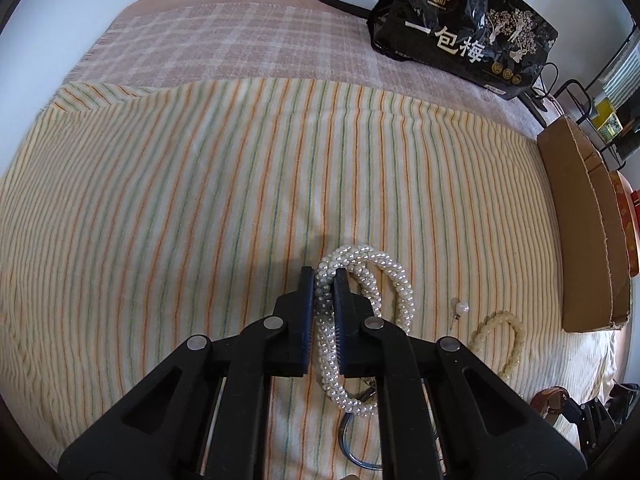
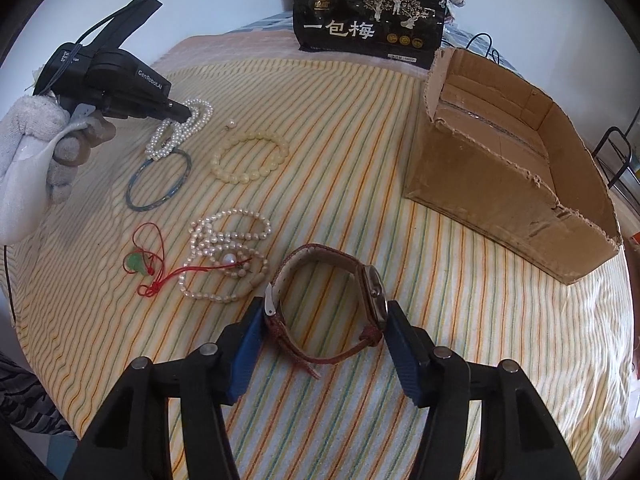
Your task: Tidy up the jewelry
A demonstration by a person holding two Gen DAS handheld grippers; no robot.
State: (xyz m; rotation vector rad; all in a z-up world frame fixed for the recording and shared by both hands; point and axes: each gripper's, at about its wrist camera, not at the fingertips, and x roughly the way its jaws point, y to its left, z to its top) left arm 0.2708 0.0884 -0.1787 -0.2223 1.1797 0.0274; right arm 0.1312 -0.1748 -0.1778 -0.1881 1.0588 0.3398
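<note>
Striped cloth (image 2: 360, 128) covers the bed; wide bare stretch at left and far in the left wrist view. Torn cardboard box (image 2: 500, 184) bounds the right side, black snack bag (image 2: 368, 32) at far edge. Left hand-held gripper (image 1: 325, 280) pinched narrow on the white pearl strand (image 1: 384, 276), loops trailing over a blue bangle (image 2: 158, 184). Cream bead bracelet (image 2: 250, 160) just right of it. Right hand-held gripper (image 2: 326, 316) spread wide, fingers flanking the red-strapped wristwatch (image 2: 332, 300); contact unclear. Pearl necklace heap (image 2: 224, 256) and green pendant on red cord (image 2: 136, 264) lie near-left.
</note>
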